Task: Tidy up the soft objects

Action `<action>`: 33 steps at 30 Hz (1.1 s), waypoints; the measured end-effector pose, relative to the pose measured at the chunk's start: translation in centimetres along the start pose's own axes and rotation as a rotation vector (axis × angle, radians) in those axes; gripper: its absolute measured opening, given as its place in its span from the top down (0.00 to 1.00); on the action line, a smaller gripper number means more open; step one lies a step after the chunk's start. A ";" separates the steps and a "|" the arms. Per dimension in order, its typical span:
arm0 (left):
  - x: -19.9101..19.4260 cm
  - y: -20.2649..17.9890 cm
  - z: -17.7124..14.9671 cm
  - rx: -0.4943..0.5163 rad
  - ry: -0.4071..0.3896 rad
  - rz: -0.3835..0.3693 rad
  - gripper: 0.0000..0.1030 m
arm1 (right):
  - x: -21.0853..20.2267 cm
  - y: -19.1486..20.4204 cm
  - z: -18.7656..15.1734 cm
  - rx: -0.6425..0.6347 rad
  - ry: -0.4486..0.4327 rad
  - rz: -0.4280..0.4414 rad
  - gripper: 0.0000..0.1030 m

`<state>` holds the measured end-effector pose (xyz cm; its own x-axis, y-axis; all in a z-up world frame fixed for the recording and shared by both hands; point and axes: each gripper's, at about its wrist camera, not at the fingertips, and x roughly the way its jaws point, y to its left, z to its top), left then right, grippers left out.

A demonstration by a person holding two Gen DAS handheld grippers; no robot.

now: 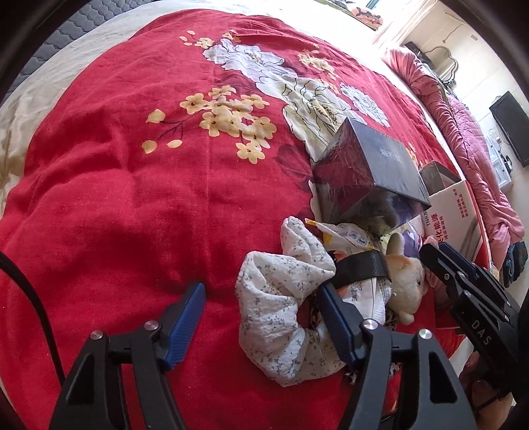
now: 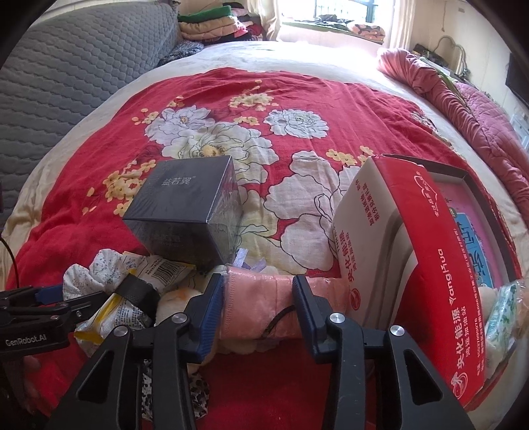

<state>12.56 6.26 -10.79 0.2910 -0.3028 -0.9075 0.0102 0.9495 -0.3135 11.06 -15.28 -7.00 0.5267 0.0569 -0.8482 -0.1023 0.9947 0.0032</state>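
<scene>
Bright daylight floods from the window point(image 2: 337, 20) — blown-out glare there, fisheye-bent edges, dark vignetted corners.

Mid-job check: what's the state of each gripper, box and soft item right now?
left gripper: open, beside the floral cloth
right gripper: open, straddling the pink fabric
floral cloth: crumpled, on the bed
pink fabric: lying flat
plush toy: lying down
dark box: closed, film-wrapped
red-and-white box: tilted

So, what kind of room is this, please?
Most likely a home bedroom. The work surface is a bed covered by a red blanket with white and yellow flowers, a grey quilted headboard stands behind it, and folded clothes are stacked near a bright window.
</scene>
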 end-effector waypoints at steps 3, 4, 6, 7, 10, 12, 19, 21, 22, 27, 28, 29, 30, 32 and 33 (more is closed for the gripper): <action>0.2 0.0 0.1 -0.007 -0.002 -0.014 0.60 | -0.4 -0.3 -0.2 0.010 -0.002 0.011 0.63; 0.2 0.1 0.1 -0.010 -0.002 -0.029 0.68 | -0.7 -0.4 -0.3 0.013 -0.008 0.016 0.64; 0.2 0.3 0.2 -0.027 0.004 -0.070 0.83 | -1.2 -0.6 -0.4 0.018 -0.018 0.023 0.68; 0.2 0.2 0.1 -0.027 0.000 -0.073 0.84 | -1.6 -0.7 -0.5 0.019 -0.026 0.030 0.70; -0.3 -0.1 0.0 -0.017 -0.019 -0.095 0.88 | -2.5 -1.1 -0.6 0.022 -0.043 0.042 0.77; -0.9 -0.5 0.0 -0.007 -0.036 -0.100 0.88 | -3.2 -1.5 -0.7 0.030 -0.057 0.047 0.80; -2.8 -1.6 0.0 0.016 -0.068 -0.113 0.88 | -5.5 -3.4 -1.6 0.040 -0.082 0.016 0.84; -2.8 -1.7 0.0 0.015 -0.066 -0.117 0.88 | -6.0 -3.9 -1.9 0.039 -0.082 -0.014 0.84; -2.8 -1.8 0.0 0.015 -0.066 -0.118 0.88 | -6.2 -4.1 -2.0 0.039 -0.081 -0.022 0.84; -3.1 -1.9 -0.3 0.015 -0.062 -0.122 0.88 | -5.9 -3.9 -2.5 -0.017 -0.050 -0.094 0.84; -3.0 -2.0 -0.2 0.014 -0.063 -0.121 0.88 | -5.6 -3.9 -2.5 -0.015 -0.044 -0.092 0.84; -3.0 -2.0 -0.2 0.014 -0.061 -0.122 0.88 | -5.1 -3.9 -2.5 -0.017 -0.028 -0.089 0.84; -3.0 -2.1 -0.2 0.015 -0.061 -0.123 0.88 | -4.7 -3.9 -2.6 -0.023 -0.019 -0.083 0.84; -3.0 -2.1 -0.2 0.017 -0.064 -0.122 0.88 | -4.3 -3.7 -2.6 -0.024 -0.027 -0.070 0.84; -3.0 -2.1 -0.2 0.018 -0.062 -0.122 0.88 | -4.1 -3.6 -2.6 -0.024 -0.024 -0.055 0.84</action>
<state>11.48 5.12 -7.46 0.3448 -0.4110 -0.8439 0.0664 0.9075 -0.4148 7.11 -19.35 -4.90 0.5519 0.0048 -0.8339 -0.0925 0.9942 -0.0555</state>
